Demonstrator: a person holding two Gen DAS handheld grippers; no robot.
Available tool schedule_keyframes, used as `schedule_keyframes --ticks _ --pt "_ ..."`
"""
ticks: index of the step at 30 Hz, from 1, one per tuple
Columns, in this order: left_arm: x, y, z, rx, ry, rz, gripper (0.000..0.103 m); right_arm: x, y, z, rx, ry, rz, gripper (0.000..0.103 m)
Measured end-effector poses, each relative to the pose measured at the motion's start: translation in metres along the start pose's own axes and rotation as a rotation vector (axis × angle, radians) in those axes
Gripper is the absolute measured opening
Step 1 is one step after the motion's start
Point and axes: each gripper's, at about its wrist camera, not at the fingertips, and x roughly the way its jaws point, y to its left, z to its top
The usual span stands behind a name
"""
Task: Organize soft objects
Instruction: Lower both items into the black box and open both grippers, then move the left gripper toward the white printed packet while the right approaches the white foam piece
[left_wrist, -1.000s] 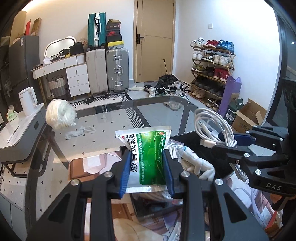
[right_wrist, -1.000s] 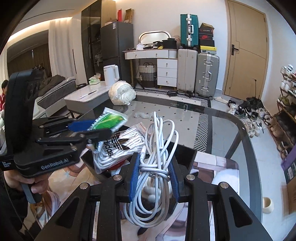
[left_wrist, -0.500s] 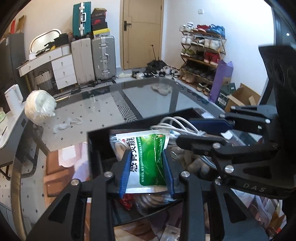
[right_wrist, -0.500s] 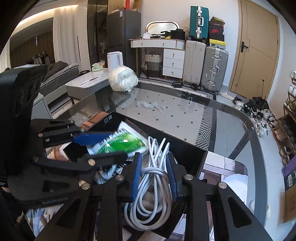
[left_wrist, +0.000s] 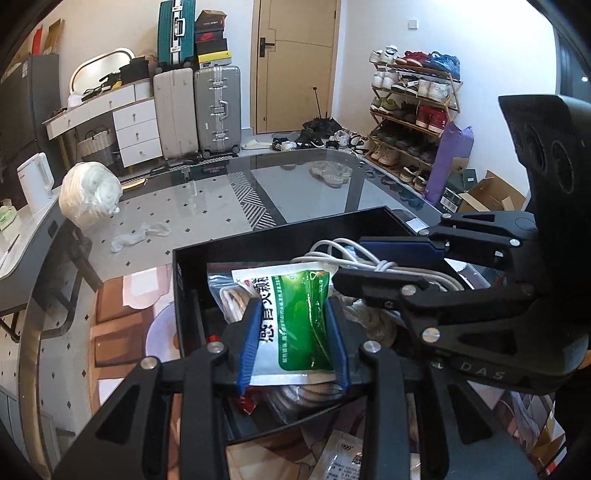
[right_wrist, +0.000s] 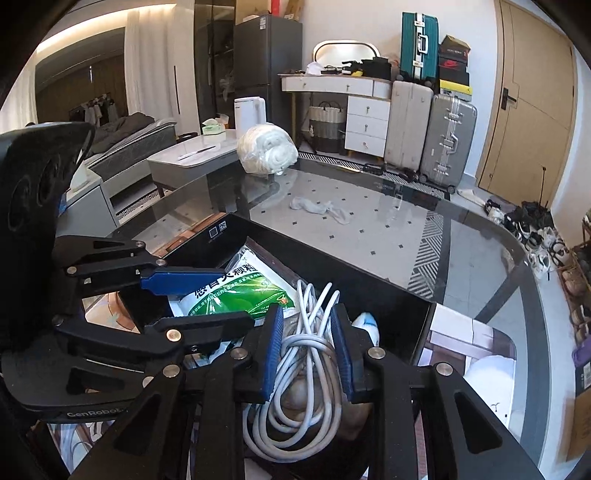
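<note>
A green and white pouch (left_wrist: 295, 332) sits between the blue pads of my left gripper (left_wrist: 291, 306), whose jaws are opening while the pads still touch the pouch's edges. It hangs low inside a black box (left_wrist: 280, 240) on the glass table. My right gripper (right_wrist: 306, 314) is shut on a coiled white cable (right_wrist: 310, 369), also low in the black box (right_wrist: 332, 266). The two grippers are side by side, the right gripper (left_wrist: 351, 258) just right of the pouch. A clear bag of white cord (left_wrist: 229, 291) lies in the box beneath.
On the glass table (left_wrist: 295, 184) beyond the box lie a crumpled white sock (left_wrist: 140, 234) and a wrapped white bundle (left_wrist: 90, 199) near the far left edge. Suitcases, a dresser and a shoe rack stand on the floor behind.
Both grippers have sunk with their loads from above the table into the black box. The pouch and the cable now sit among the things in the box.
</note>
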Motion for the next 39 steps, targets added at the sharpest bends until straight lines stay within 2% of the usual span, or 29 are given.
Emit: schedule_keyframes --ticks 3,4,5,6,7,8,10,12,14,16,20,27,32,35,39 --pt "-0.001 0.001 0.002 0.003 0.007 -0.003 0.041 -0.010 -0.004 0.000 0.015 -0.017 -0.019 0.031" --pt "-0.003 0.000 0.002 0.006 0.003 0.001 0.046 -0.010 -0.004 0.000 0.015 -0.017 -0.019 0.034" --pt "-0.006 -0.001 0.002 0.008 -0.004 0.007 0.056 -0.021 -0.005 -0.002 0.022 -0.034 -0.021 0.036" --pt "-0.010 -0.001 0.002 0.002 -0.016 0.010 0.059 -0.029 -0.005 -0.003 0.031 -0.048 -0.037 0.042" --pt "-0.016 0.000 0.001 -0.011 -0.033 0.000 0.059 -0.035 -0.005 -0.004 0.040 -0.054 -0.049 0.054" --pt "-0.020 0.001 0.000 -0.020 -0.042 -0.006 0.059 -0.045 -0.007 -0.007 0.060 -0.064 -0.057 0.059" --pt "-0.031 0.002 -0.002 -0.033 -0.055 0.000 0.060 -0.057 -0.009 -0.012 0.084 -0.074 -0.056 0.083" --pt "-0.039 0.003 -0.006 -0.035 -0.064 0.012 0.063 -0.072 -0.008 -0.020 0.097 -0.089 -0.081 0.089" --pt "-0.048 0.004 -0.013 -0.044 -0.075 0.025 0.090 -0.082 -0.007 -0.027 0.108 -0.095 -0.105 0.095" --pt "-0.061 0.004 -0.021 -0.058 -0.113 0.049 0.096 -0.087 -0.005 -0.032 0.118 -0.105 -0.120 0.101" --pt "-0.077 0.009 -0.041 -0.086 -0.133 0.068 0.103 -0.097 0.009 -0.053 0.138 -0.096 -0.131 0.102" --pt "-0.090 0.011 -0.069 -0.101 -0.139 0.111 0.103 -0.087 0.027 -0.083 0.192 -0.003 -0.145 0.102" --pt "-0.088 0.010 -0.089 -0.103 -0.117 0.137 0.103 -0.077 0.035 -0.096 0.216 0.031 -0.125 0.102" --pt "-0.085 0.009 -0.099 -0.123 -0.095 0.127 0.103 -0.073 0.039 -0.099 0.208 0.038 -0.131 0.102" --pt "-0.084 0.005 -0.107 -0.130 -0.104 0.134 0.103 -0.062 0.043 -0.107 0.213 0.066 -0.127 0.102"
